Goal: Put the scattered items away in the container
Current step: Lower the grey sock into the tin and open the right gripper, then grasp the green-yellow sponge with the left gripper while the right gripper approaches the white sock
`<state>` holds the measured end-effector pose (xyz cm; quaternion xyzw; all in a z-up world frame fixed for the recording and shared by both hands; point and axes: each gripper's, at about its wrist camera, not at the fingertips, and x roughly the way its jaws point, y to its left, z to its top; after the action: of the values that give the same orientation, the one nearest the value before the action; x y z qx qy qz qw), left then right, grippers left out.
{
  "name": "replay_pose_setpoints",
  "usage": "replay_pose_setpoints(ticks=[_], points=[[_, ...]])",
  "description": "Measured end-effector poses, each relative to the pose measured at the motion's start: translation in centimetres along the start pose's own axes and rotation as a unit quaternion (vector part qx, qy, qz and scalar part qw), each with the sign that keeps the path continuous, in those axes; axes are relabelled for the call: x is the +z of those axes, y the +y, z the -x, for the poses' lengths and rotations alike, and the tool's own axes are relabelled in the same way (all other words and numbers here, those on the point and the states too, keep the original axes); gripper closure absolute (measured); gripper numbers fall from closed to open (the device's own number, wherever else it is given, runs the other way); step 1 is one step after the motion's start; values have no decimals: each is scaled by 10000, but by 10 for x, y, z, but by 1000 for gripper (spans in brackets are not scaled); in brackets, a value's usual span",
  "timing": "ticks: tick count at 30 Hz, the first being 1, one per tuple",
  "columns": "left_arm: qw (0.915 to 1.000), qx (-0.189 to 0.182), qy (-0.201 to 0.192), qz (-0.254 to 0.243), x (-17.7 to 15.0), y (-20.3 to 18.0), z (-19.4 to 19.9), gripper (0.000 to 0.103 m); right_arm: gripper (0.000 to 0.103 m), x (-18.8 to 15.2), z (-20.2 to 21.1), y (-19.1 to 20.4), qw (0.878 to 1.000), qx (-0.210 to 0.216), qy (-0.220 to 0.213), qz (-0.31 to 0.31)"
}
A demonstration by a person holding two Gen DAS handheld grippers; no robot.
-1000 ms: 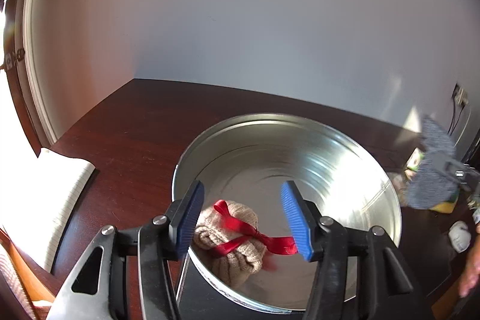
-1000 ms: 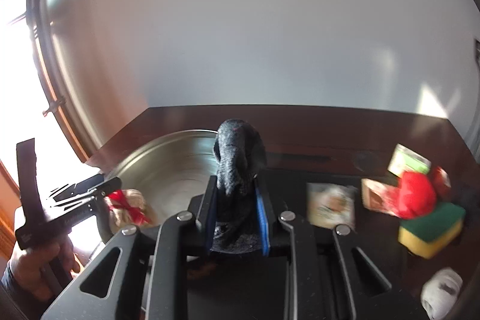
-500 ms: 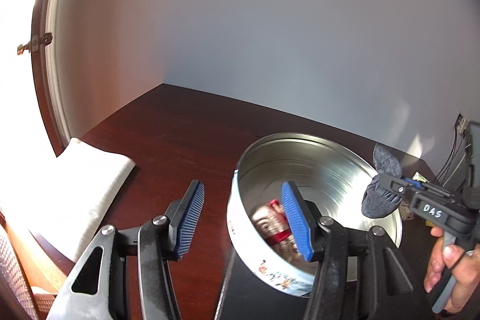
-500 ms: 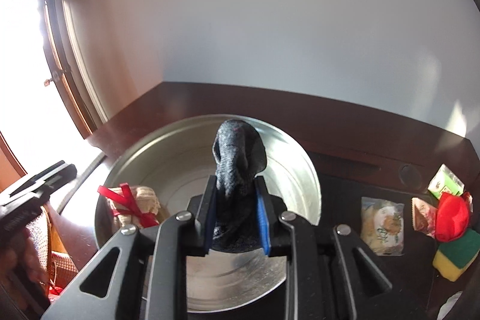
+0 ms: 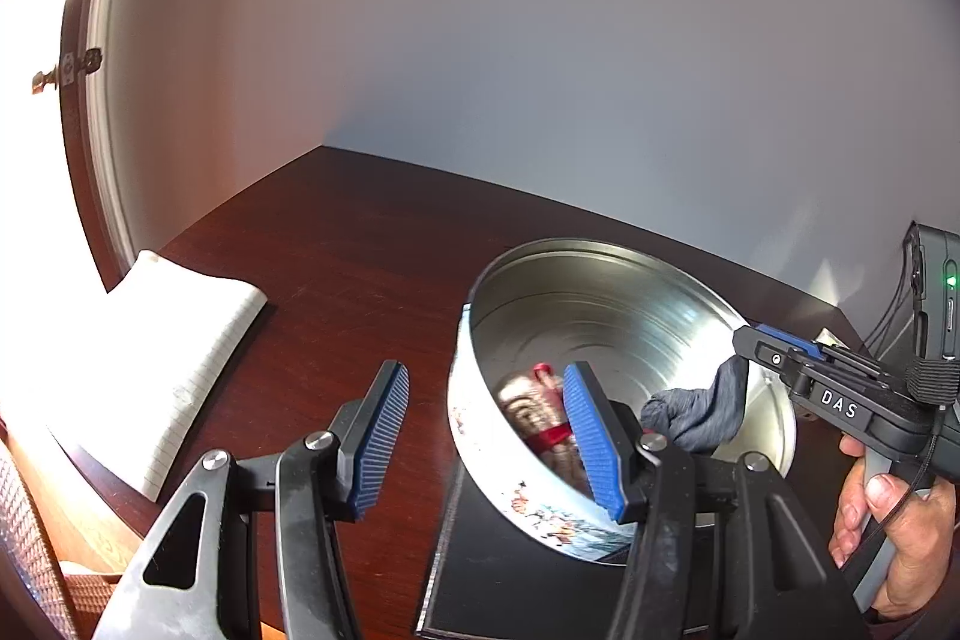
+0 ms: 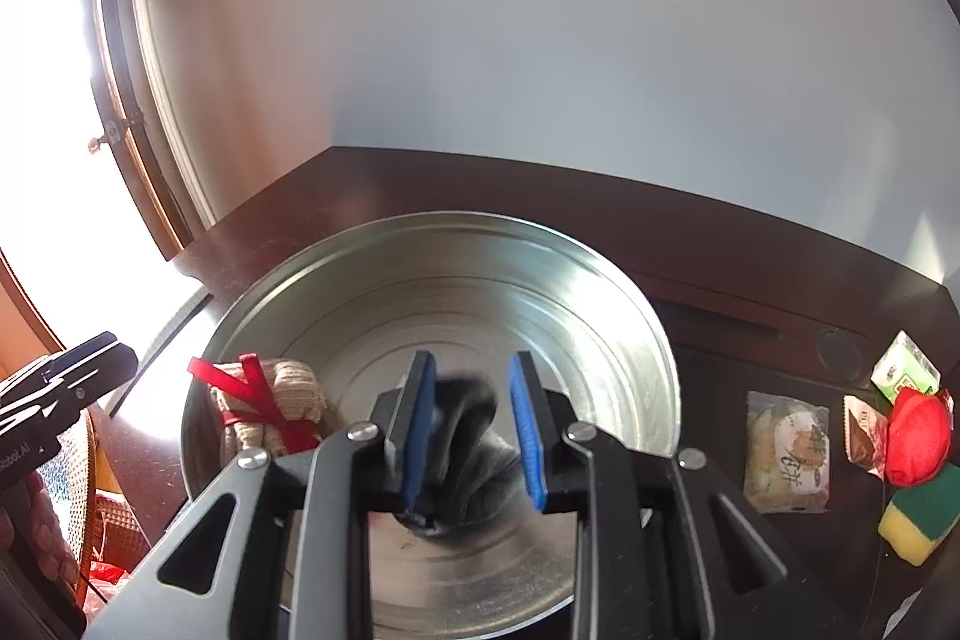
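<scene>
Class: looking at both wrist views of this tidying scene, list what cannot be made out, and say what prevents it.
1. Dark sock, right wrist view: motion-blurred, so contact with the right hand-held gripper is unclear.
2. Beige bundle, left wrist view: blurred, partly behind the tin wall and a finger.
3. Snack packet print: too small.

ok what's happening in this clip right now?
A person is tidying items into a round silver metal tin. The right gripper is over the tin, jaws parted, with a dark grey sock blurred between them, apparently just let go. A beige knitted bundle tied with red ribbon already lies inside. The left gripper is open and empty beside the tin. A yellow-green sponge waits outside.
</scene>
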<state>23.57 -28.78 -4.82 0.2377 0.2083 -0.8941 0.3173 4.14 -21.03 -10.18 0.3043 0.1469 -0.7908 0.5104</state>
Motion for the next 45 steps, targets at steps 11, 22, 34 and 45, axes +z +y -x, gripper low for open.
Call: replay_pose_setpoints(ticks=[11,22,34,45], points=[[9993,-285,74,-246,-3,-33,1,46,44,-14,47,-18,9987,-4,-399,-311],[9950,-763,137,-625,-9,-81,0,33,25,-47,98,-55,9940,-520,-665,-694],[9847,-1386,271,-1025,-18,-144,-1,32,21,-85,132,-119,9824,-996,-704,-1413],[9711,-1720,427,-1598,-34,-203,-8,32,19,-115,162,-162,9712,-1322,-726,-1844]])
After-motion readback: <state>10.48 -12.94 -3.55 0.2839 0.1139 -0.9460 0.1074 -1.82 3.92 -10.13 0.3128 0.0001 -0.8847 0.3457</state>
